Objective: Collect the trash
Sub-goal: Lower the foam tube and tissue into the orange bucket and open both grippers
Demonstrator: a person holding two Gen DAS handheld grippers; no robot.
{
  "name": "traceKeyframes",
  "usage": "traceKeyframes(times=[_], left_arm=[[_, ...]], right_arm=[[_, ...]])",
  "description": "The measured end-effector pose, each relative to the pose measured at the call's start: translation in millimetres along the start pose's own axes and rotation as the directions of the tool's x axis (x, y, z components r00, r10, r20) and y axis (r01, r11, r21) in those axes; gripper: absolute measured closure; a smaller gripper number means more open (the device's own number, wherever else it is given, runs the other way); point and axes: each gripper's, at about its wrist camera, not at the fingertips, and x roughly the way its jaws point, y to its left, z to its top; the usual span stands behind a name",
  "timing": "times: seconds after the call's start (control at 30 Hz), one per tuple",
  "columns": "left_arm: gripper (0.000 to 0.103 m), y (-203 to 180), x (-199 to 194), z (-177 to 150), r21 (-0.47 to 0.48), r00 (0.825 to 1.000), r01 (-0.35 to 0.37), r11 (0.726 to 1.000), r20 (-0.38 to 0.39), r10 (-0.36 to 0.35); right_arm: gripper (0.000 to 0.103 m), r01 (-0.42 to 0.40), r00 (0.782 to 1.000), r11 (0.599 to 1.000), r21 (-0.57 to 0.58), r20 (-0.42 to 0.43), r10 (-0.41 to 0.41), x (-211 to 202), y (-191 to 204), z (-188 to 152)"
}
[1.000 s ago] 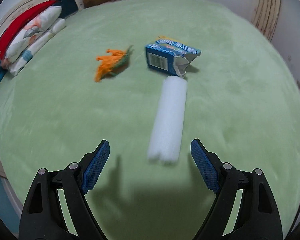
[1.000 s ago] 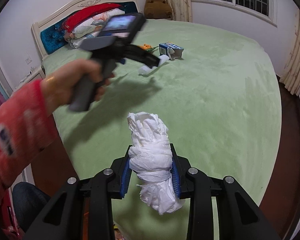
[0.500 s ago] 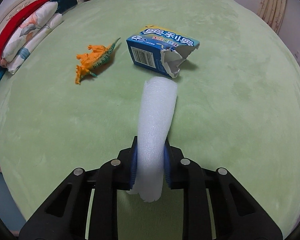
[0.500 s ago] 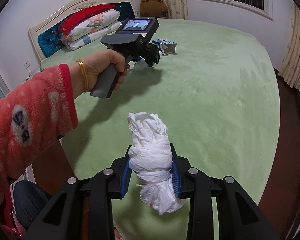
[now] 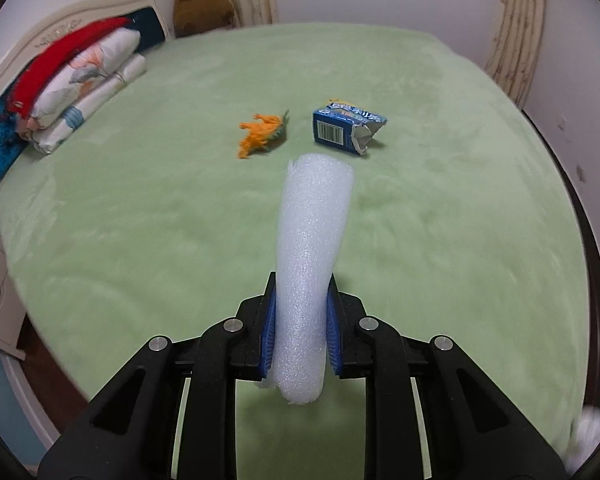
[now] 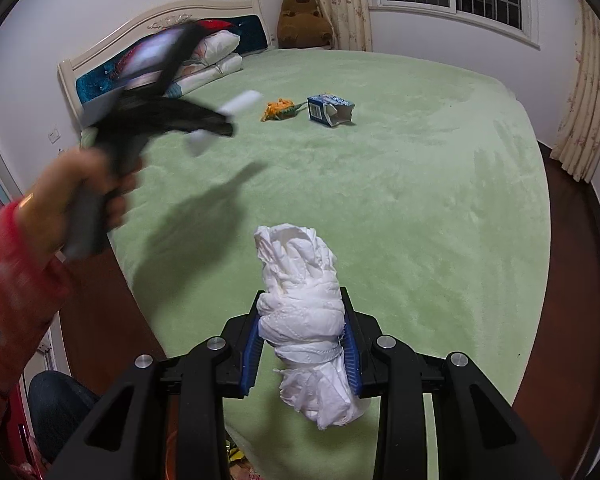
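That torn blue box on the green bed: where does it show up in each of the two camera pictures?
Left wrist view: the torn blue box lies upper middle, just beyond the foam roll's tip.
Right wrist view: the box lies upper middle, far off.
Shared landmark: the orange toy dinosaur, just left of it in both.

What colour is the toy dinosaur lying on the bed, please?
The toy dinosaur is orange with some green; clearest in the left wrist view.
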Motion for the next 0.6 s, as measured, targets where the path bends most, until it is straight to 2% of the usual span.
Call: traceKeyframes(times=[0.1, 0.27, 0.5, 0.6], left_arm=[[0.083, 8, -35, -34, 0.024, 1.0, -0.005, 1.0, 0.031, 0.004], [0.083, 26, -92, -108, 0.038, 0.998, 0.0, 0.999, 0.062, -0.002], [0.082, 17, -124, -202, 0.065, 0.999, 0.035, 0.997, 0.003, -0.036], [0.082, 7, -129, -231, 0.081, 0.998, 0.052, 0.995, -0.024, -0.05]], right_arm=[[0.069, -0.008, 1.0, 1.0, 0.008, 0.001, 0.008, -5, 6, -4], [0.069, -0.014, 1.0, 1.0, -0.001, 0.001, 0.014, -18, 19, -16], [0.069, -0.022, 0.999, 0.998, -0.054, -0.031, 0.021, -34, 46, -51], [0.069, -0.039, 0.997, 0.997, -0.068, -0.064, 0.035, -35, 59, -71]])
